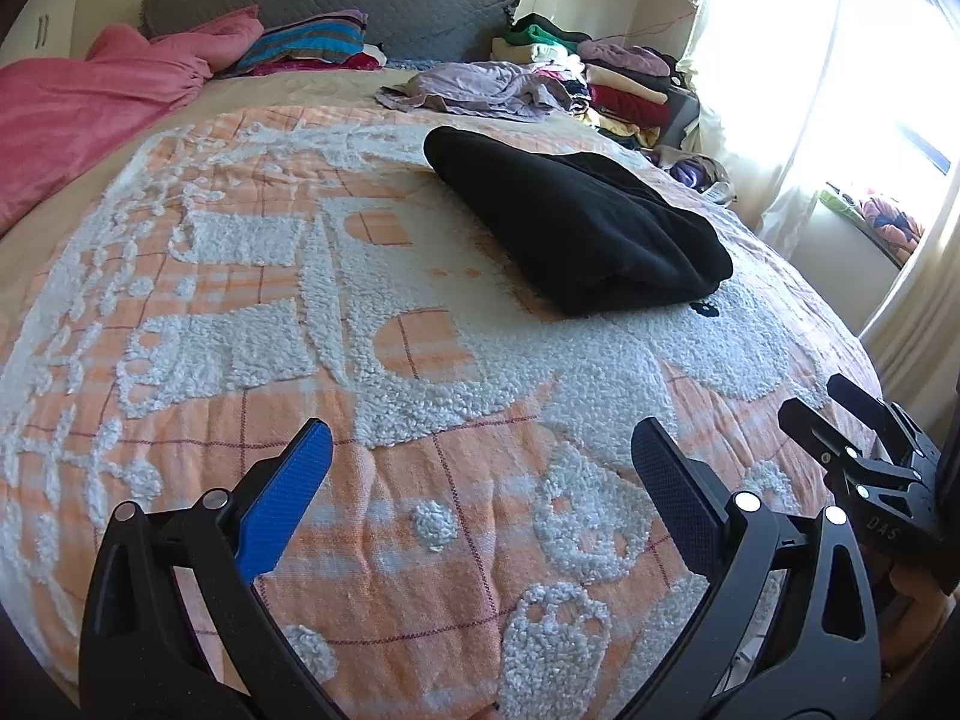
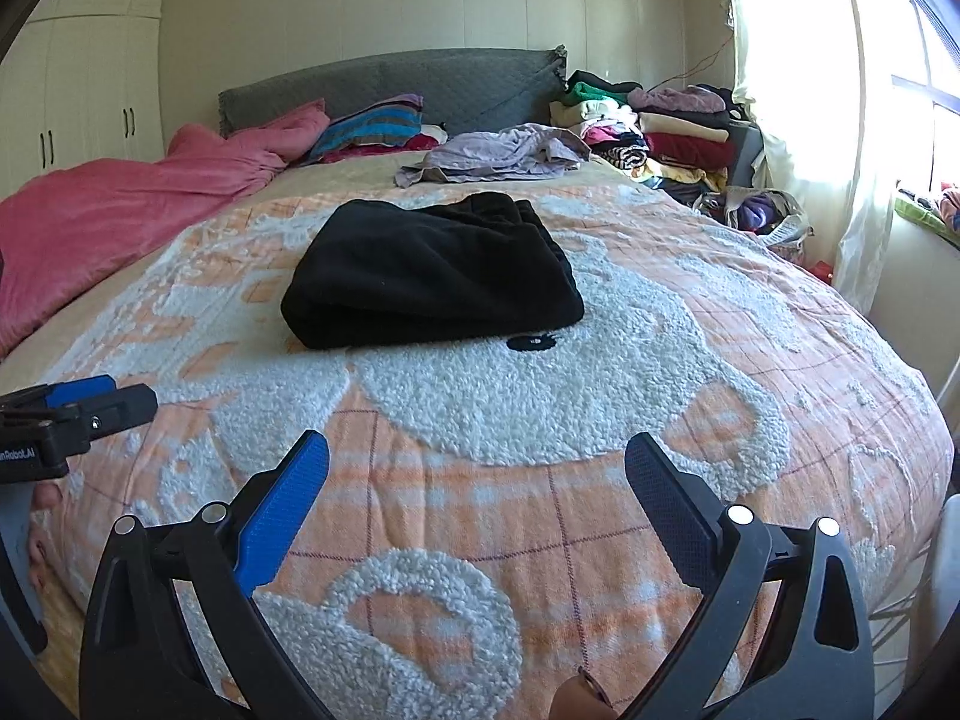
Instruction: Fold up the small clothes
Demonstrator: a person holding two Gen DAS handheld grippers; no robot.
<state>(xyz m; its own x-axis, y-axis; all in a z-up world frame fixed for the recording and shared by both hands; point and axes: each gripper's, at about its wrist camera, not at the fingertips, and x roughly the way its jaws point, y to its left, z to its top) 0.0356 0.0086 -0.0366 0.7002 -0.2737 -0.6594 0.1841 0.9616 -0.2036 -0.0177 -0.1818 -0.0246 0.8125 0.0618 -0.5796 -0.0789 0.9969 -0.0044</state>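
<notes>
On my feed the left hand-held gripper [image 1: 480,480] is released, its two blue-padded fingers [image 1: 285,504] spread wide with nothing between them, positioned over the near part of the bed [image 1: 180,312]. The right hand-held gripper [image 2: 477,486] is likewise released, fingers [image 2: 282,513] spread apart and grasping nothing, also over the near edge of the bed. Each unit appears in the other's view: the right one at the right margin of the left wrist view [image 1: 852,420], the left one at the left margin of the right wrist view [image 2: 90,402]. I see both units side by side and well short of the garment. The bed carries an orange checked blanket [image 2: 600,516] with raised white fleece patterns. The folded black garment [image 2: 432,270] lies flat on this blanket, toward the middle of the bed, apart from both grippers; in the left wrist view it sits right of centre [image 1: 576,222]. Beyond it, a crumpled lilac garment [image 2: 504,156] lies near the head of the bed. To the right of that, a pile of folded clothes [image 2: 660,132] in mixed colours is stacked. A pink blanket [image 2: 120,204] is bunched along the left side, with a striped pillow [image 2: 366,126] against the grey headboard [image 2: 420,84]. A curtained window [image 2: 810,90] is on the right, and white wardrobes [image 2: 78,78] stand on the left.
</notes>
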